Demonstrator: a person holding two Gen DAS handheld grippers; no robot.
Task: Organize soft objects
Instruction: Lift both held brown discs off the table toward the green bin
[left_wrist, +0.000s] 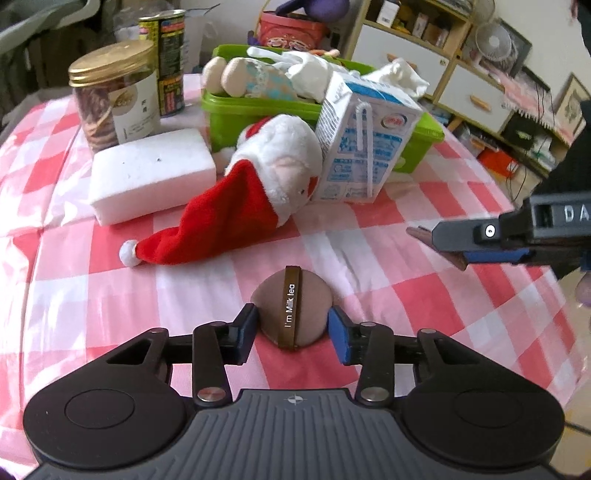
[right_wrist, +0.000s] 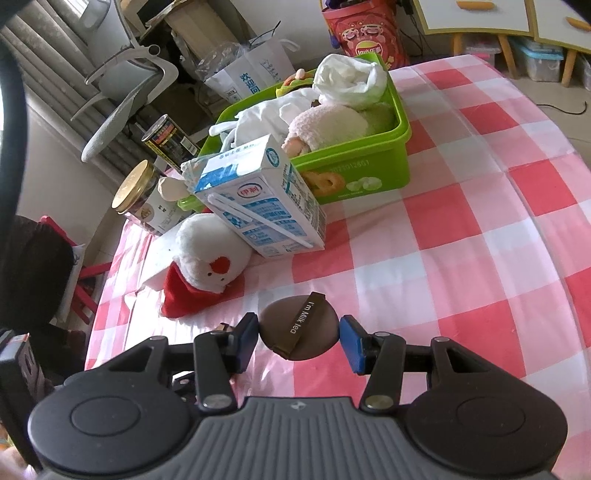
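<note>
A round brown puff (left_wrist: 269, 310) with an "I'm Milk tea" ribbon sits between the blue pads of my left gripper (left_wrist: 291, 330), low over the checked cloth. Both pads touch its sides. My right gripper (right_wrist: 298, 338) is shut on a second brown puff (right_wrist: 280, 325) of the same kind. In the left wrist view the right gripper (left_wrist: 439, 243) hangs at the right edge above the cloth. A white plush with a red Santa hat (left_wrist: 280, 158) lies by a green bin (left_wrist: 236, 122) that holds several soft toys and cloths.
A milk carton (left_wrist: 362, 147) leans between the plush and the bin. A white foam block (left_wrist: 147, 173), a gold-lidded jar (left_wrist: 110, 92) and a tall can (left_wrist: 170, 55) stand at the left. Shelves and an office chair (right_wrist: 122, 92) lie beyond the table.
</note>
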